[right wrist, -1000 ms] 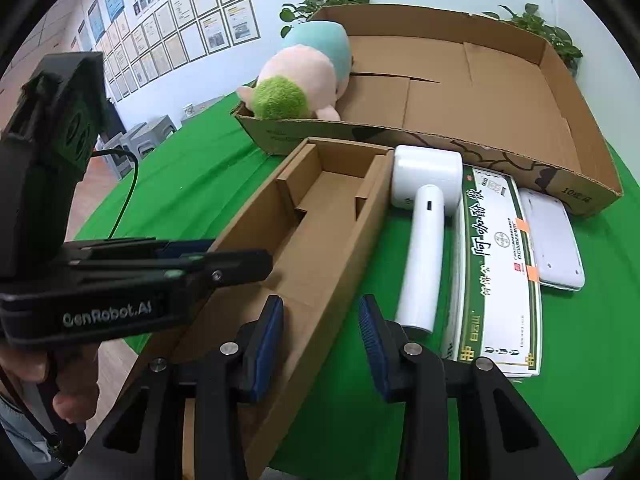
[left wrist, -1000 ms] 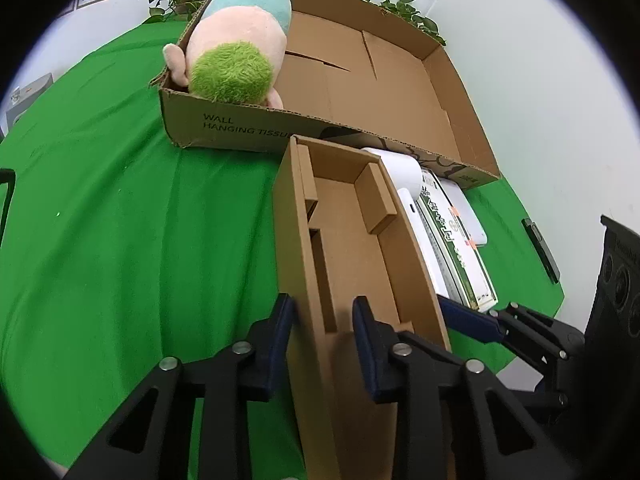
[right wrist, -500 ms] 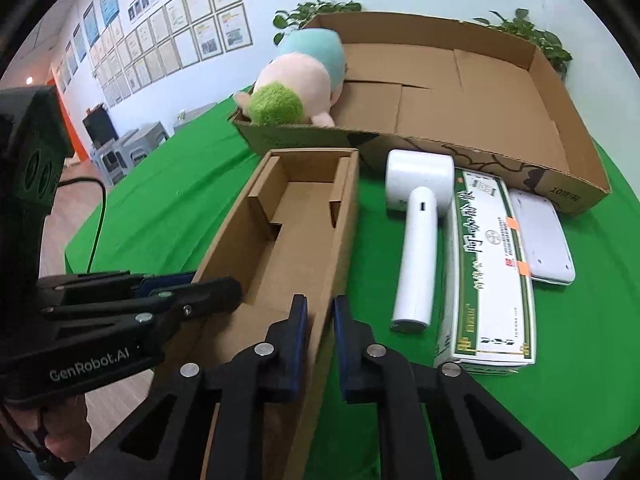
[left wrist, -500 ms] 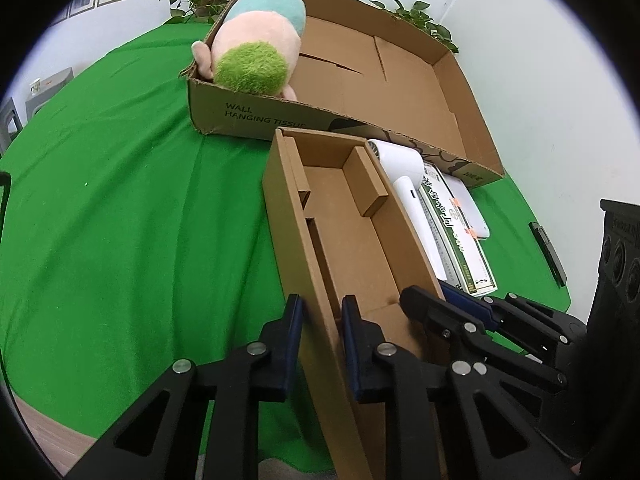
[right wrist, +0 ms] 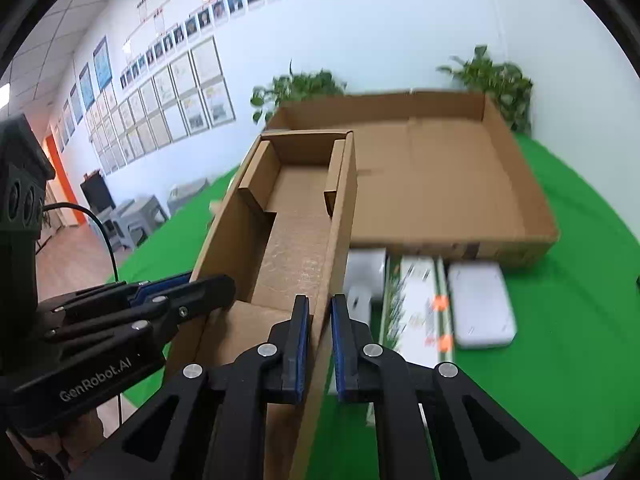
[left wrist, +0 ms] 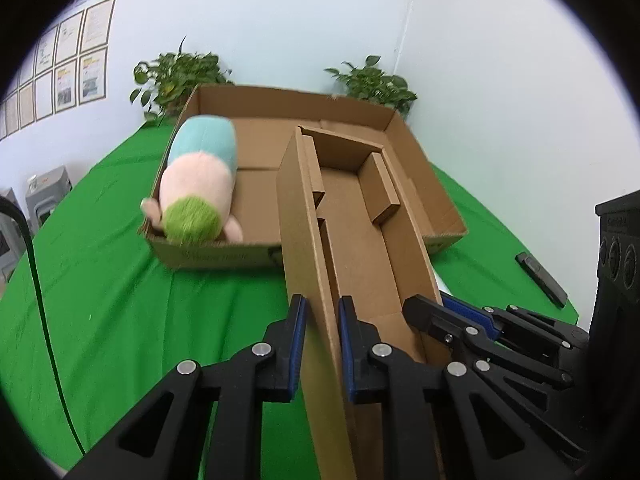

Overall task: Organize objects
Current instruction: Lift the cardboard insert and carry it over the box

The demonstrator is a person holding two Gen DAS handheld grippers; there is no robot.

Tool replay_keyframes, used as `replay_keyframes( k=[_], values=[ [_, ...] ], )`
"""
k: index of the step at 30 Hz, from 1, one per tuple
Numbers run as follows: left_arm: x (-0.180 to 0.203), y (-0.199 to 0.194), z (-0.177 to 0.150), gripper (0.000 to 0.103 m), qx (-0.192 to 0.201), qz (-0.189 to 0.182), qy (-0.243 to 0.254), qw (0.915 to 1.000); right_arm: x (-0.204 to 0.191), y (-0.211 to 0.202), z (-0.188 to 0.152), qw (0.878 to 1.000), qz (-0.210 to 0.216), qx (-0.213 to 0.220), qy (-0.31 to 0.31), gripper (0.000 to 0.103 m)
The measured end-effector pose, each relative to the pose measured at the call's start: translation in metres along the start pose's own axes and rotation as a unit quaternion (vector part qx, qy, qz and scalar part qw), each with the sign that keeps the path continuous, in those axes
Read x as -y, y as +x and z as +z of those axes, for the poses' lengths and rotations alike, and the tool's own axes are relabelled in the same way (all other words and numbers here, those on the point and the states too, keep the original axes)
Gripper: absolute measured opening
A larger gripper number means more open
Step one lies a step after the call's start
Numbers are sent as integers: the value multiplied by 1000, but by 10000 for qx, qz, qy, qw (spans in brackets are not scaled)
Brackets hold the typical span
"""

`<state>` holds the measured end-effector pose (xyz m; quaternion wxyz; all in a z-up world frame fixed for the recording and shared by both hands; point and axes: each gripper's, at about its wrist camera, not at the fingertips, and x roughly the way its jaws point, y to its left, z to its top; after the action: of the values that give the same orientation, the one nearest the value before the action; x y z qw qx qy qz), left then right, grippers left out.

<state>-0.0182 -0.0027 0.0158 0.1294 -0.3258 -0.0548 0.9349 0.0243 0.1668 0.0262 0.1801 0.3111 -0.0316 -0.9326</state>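
With each gripper, left point(left wrist: 320, 316) and right point(right wrist: 319, 316), pinching one thin wall of the tray point(left wrist: 360, 240), uneven lifting could buckle the cardboard.

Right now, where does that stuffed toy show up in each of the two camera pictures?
Left wrist view: the stuffed toy lies left of centre, in the near left corner of the big flat box.
Right wrist view: not visible; the narrow box held up in front would cover that corner.
Shared landmark: the big flat box, with potted plants behind it.
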Motion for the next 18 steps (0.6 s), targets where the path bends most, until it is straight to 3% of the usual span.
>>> replay_keyframes(
  k=[10,14,18],
  values=[
    [4,8,84,15,681,-297,272,9969,25,-18,88,9984,-2,559,-2,10],
    [-6,21,107,15,713,-256,303,9967,23,-8,116,9980,-124,592,-180,10],
    [-15,42,137,15,644,-196,185,9976,33,11,154,9984,18,557,-47,10]
  ],
)
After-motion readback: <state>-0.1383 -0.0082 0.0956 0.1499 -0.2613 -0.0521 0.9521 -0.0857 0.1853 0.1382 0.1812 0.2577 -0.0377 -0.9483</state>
